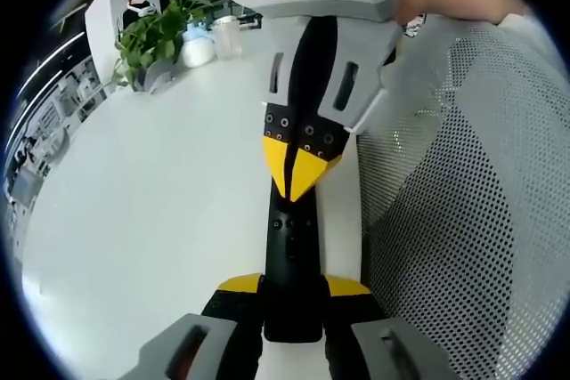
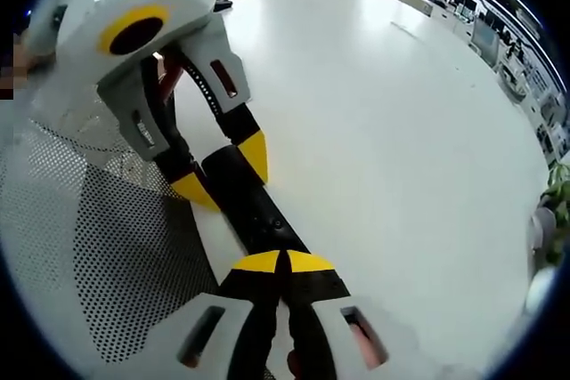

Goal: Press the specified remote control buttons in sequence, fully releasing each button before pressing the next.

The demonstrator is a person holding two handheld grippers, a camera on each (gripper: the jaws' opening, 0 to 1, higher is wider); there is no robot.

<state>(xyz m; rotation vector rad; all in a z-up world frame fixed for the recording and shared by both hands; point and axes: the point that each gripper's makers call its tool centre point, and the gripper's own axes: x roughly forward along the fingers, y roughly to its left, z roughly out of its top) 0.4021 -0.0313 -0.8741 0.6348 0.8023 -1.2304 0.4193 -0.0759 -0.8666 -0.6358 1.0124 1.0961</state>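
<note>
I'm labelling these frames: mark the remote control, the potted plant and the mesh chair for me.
remote control (image 1: 290, 260), left gripper view, middle of its black body.
potted plant (image 1: 153, 35), left gripper view, its green leaves.
mesh chair (image 1: 463, 220), left gripper view, the perforated back.

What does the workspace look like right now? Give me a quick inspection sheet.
Surface: white glossy table.
Job's things: slim black remote control lying at the table's edge.
Clutter: green potted plant, pale containers beside it.
Grippers: left claw shut on the remote's near end; right claw shut, tips meeting on the remote's buttons.
Cables: nothing seen.
Surroundings: white perforated mesh chair beside the table; desks beyond.
</note>
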